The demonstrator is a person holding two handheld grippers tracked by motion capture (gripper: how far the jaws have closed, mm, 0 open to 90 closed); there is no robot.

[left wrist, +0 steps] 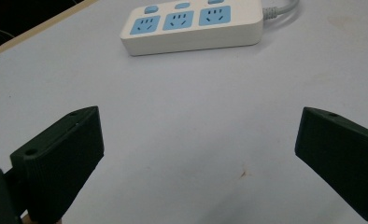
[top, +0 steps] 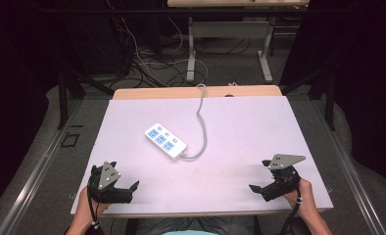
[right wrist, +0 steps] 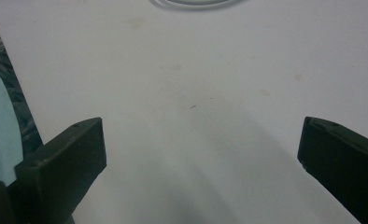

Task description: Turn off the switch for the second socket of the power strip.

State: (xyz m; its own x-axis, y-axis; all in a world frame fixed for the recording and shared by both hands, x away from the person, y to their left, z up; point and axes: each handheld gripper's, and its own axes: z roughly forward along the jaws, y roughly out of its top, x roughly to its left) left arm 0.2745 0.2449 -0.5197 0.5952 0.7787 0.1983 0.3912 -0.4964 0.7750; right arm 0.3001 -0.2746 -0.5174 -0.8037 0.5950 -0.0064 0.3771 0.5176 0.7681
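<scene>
White power strip [top: 165,141], three blue sockets, grey cord [top: 201,128]

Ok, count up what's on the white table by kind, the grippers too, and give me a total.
Power strips: 1, white with blue sockets, its grey cord trailing off the far edge.
Grippers: 2, the left gripper and the right gripper, both with fingers apart and nothing between them.
Total: 3

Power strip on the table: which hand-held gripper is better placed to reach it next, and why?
Probably the left hand-held gripper: its open jaws point at the power strip, with bare table between them. The right hand-held gripper sits farther off.
</scene>
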